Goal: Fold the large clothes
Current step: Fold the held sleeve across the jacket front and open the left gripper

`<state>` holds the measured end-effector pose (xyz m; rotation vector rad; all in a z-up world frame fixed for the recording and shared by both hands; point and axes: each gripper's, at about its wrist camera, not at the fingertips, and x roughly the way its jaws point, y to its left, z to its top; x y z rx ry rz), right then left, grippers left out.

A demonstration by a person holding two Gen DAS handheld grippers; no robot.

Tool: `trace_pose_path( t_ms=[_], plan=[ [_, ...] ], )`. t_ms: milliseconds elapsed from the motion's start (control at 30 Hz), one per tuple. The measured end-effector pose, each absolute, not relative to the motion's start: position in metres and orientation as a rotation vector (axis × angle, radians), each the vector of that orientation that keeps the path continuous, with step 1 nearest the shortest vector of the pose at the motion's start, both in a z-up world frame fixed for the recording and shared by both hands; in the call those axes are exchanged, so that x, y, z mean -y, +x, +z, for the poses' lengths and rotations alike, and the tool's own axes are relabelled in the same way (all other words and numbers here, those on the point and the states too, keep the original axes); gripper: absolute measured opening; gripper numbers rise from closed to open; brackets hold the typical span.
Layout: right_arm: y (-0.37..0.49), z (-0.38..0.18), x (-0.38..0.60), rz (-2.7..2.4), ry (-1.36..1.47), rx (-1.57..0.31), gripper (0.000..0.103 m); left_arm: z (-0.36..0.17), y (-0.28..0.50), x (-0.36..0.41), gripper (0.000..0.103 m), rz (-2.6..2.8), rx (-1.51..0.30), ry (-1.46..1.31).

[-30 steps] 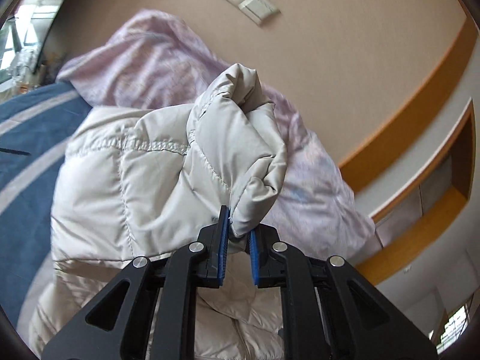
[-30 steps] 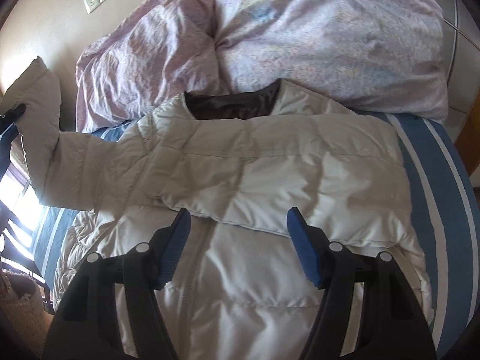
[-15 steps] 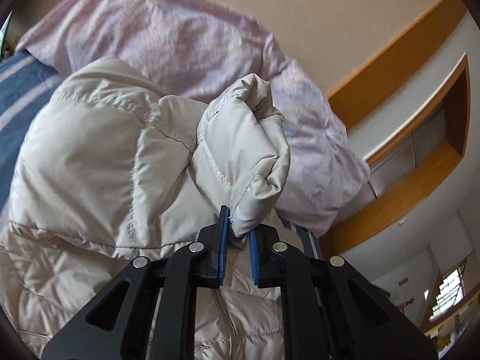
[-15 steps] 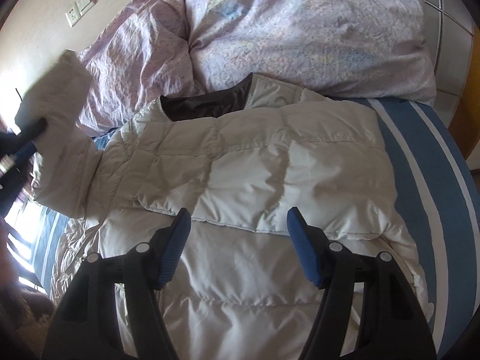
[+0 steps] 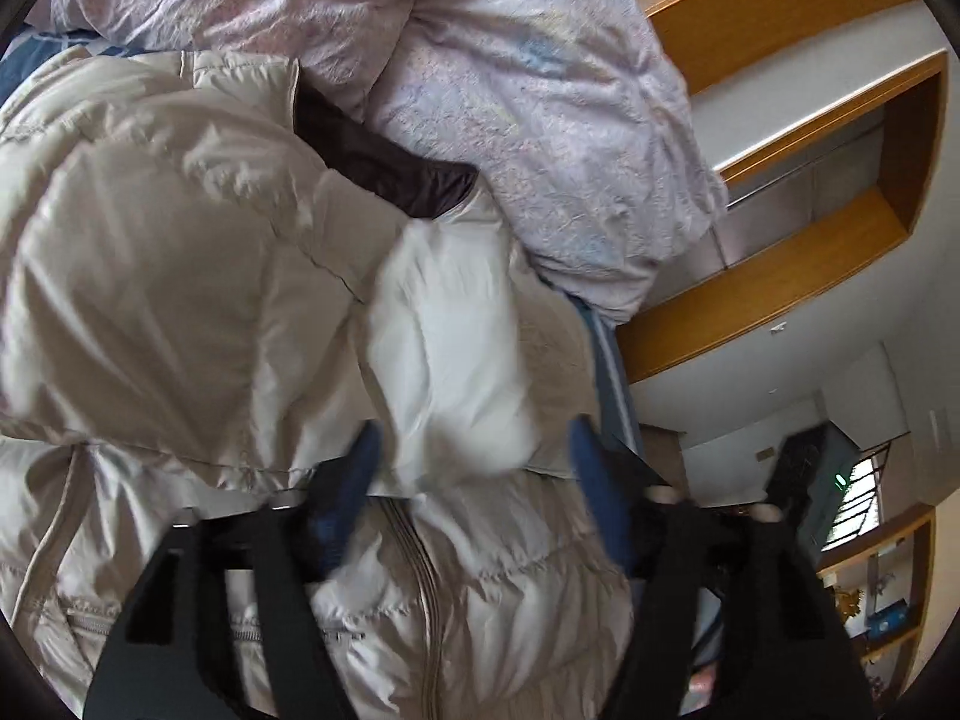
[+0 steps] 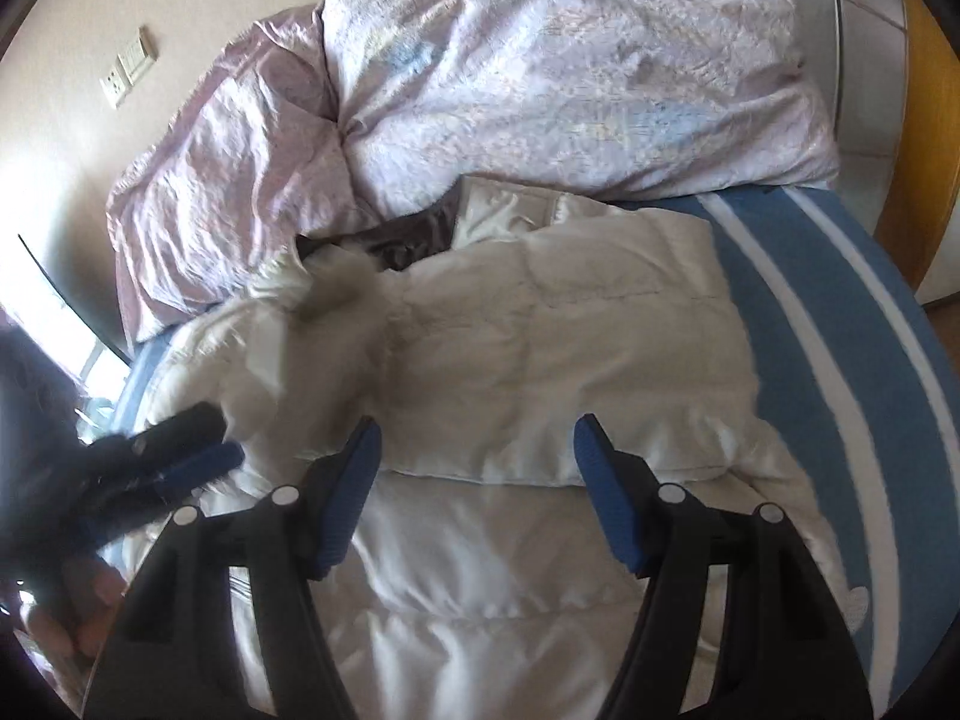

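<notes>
A cream puffer jacket (image 6: 540, 360) lies front up on the blue striped bed (image 6: 840, 330), collar and dark lining (image 6: 408, 240) toward the pillows. Both sleeves lie folded across its chest. My left gripper (image 5: 474, 468) is open, its blue pads wide apart, and the blurred sleeve cuff (image 5: 456, 354) sits loose just beyond them on the jacket (image 5: 180, 300). The left gripper also shows in the right wrist view (image 6: 198, 450) at the jacket's left side. My right gripper (image 6: 477, 456) is open and empty, hovering over the jacket's middle.
A crumpled lilac duvet (image 6: 540, 78) fills the head of the bed, also in the left wrist view (image 5: 510, 90). A wall with switches (image 6: 129, 75) is at the left. Wooden trim and a shelf niche (image 5: 840, 120) are at the right of the bed.
My left gripper carried the sleeve across the jacket's chest and opened, letting the cuff go. The right gripper stayed open and drifted slightly forward over the jacket.
</notes>
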<state>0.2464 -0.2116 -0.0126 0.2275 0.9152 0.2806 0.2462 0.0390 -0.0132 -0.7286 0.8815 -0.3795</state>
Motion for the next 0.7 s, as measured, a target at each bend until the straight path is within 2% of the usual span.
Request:
trace_pose_path(
  t_ms=[67, 233, 400, 433, 567, 700],
  plan=[
    [0.252, -0.012, 0.206, 0.330, 0.272, -0.935, 0.067, -0.002, 0.235, -0.049, 0.091, -0.390, -0.842, -0.716],
    [0.276, -0.028, 0.184, 0.412, 0.362, -1.038, 0.067, 0.019, 0.196, -0.076, 0.094, -0.263, -0.756, -0.573],
    [0.291, -0.060, 0.161, 0.428, 0.380, -1.156, 0.061, 0.016, 0.166, -0.097, 0.096, -0.132, -0.744, -0.461],
    [0.292, -0.065, 0.158, 0.421, 0.375, -1.168, 0.057, 0.014, 0.163, -0.101, 0.096, -0.118, -0.744, -0.452],
    [0.292, -0.068, 0.145, 0.428, 0.351, -1.150, 0.017, 0.010, 0.154, -0.111, 0.096, -0.074, -0.728, -0.428],
    [0.284, -0.026, 0.144, 0.393, 0.273, -0.946, 0.012, 0.012, 0.154, -0.114, 0.096, -0.065, -0.709, -0.427]
  ],
)
